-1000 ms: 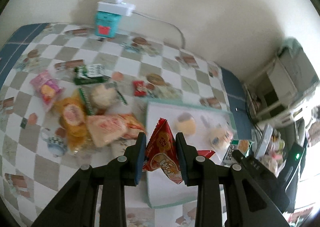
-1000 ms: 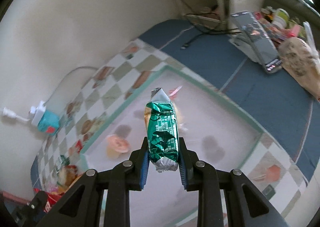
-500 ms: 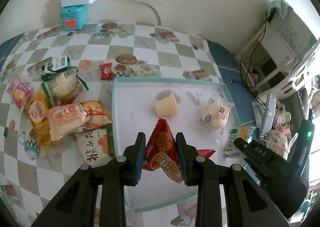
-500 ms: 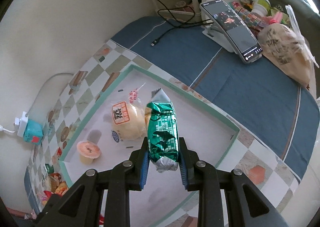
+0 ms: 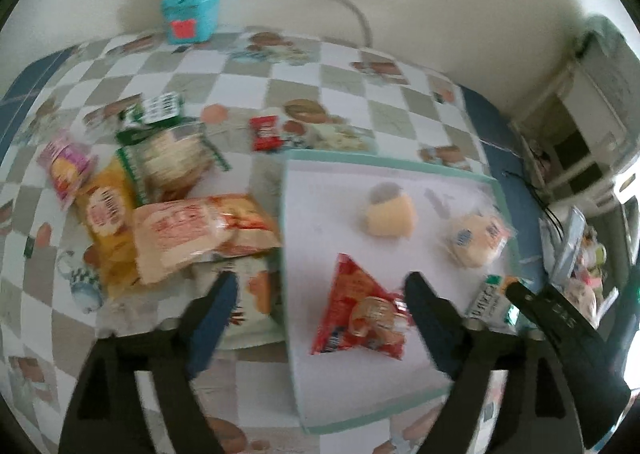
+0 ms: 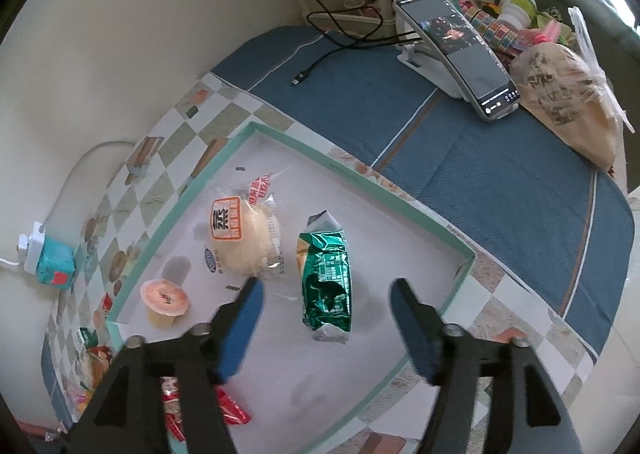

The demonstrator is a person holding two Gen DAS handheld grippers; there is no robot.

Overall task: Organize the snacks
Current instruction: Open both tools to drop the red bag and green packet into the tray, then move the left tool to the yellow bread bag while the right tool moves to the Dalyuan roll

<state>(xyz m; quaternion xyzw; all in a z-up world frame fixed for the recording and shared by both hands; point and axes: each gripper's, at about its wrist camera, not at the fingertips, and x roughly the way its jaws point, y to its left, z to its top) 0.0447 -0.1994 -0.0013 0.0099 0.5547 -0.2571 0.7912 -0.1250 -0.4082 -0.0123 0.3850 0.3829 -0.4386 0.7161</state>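
Observation:
My left gripper [image 5: 320, 294] hangs over the near part of the white tray with the teal rim [image 5: 384, 168], its jaws opening. The red snack bag [image 5: 360, 314] lies flat on the tray between the fingers, free of both pads. In the right wrist view, my right gripper [image 6: 326, 290] is opening too. The green foil packet [image 6: 326, 274] rests on the tray [image 6: 360, 178] between its fingers, untouched. A wrapped bun [image 6: 244, 234] and a jelly cup [image 6: 164, 300] also sit in the tray.
Several loose snack packets [image 5: 180, 230] are piled on the checked cloth left of the tray, with a small red candy [image 5: 266, 132] behind them. A teal box [image 5: 192, 14] stands by the wall. A phone on a stand [image 6: 456, 54], a cable [image 6: 320, 62] and a plastic bag [image 6: 568, 94] lie on the blue cloth beyond.
Both grippers went from shut to wide apart. The red bag dropped out of the left one and the green packet out of the right, both onto the tray. The left gripper sank lower.

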